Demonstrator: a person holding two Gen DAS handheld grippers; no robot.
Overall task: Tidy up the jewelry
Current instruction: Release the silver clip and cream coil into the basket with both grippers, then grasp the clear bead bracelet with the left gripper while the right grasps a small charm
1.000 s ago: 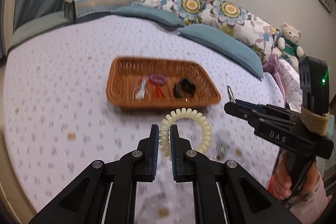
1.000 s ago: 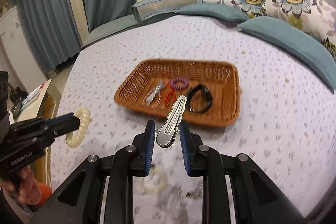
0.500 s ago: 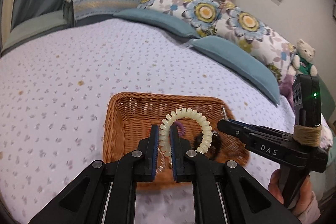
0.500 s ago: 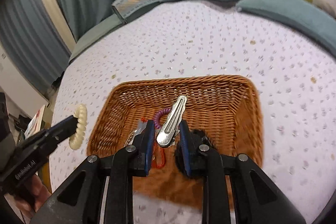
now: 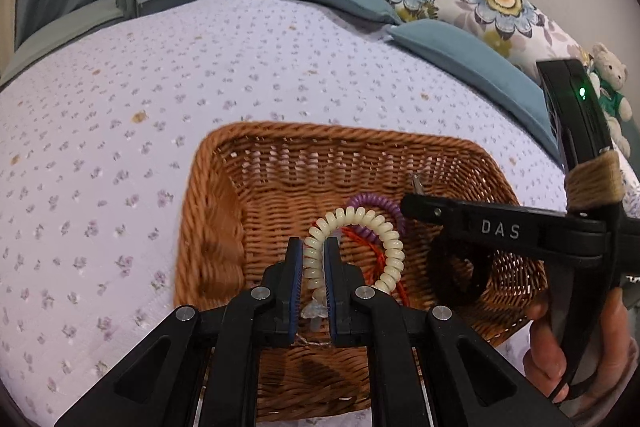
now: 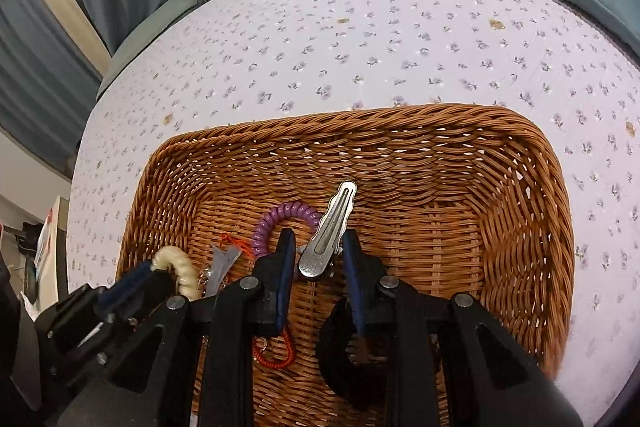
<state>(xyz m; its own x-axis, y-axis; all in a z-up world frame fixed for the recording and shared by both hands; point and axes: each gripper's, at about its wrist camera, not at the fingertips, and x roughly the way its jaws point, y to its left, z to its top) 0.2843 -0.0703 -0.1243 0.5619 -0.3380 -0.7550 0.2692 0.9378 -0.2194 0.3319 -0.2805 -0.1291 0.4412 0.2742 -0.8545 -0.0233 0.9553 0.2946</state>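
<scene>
Jewelry sits in and over the wicker basket (image 6: 520, 163) on my flower-print bedspread (image 5: 120, 115). My left gripper (image 5: 313, 267) is pinched narrow on a cream coil hair tie (image 5: 390, 247), whose loop stands up above the basket's near left part. My right gripper (image 6: 318, 255) clamps the wide end of a silver hair clip (image 6: 332, 223), its tip pointing toward the far wall of the basket. On the basket floor lie a purple coil tie (image 6: 276, 219), a red cord (image 6: 276, 353), a black scrunchie (image 5: 454, 275) and a small clear packet (image 6: 222, 261). My right hand (image 5: 560, 343) shows at the right edge of the left view.
</scene>
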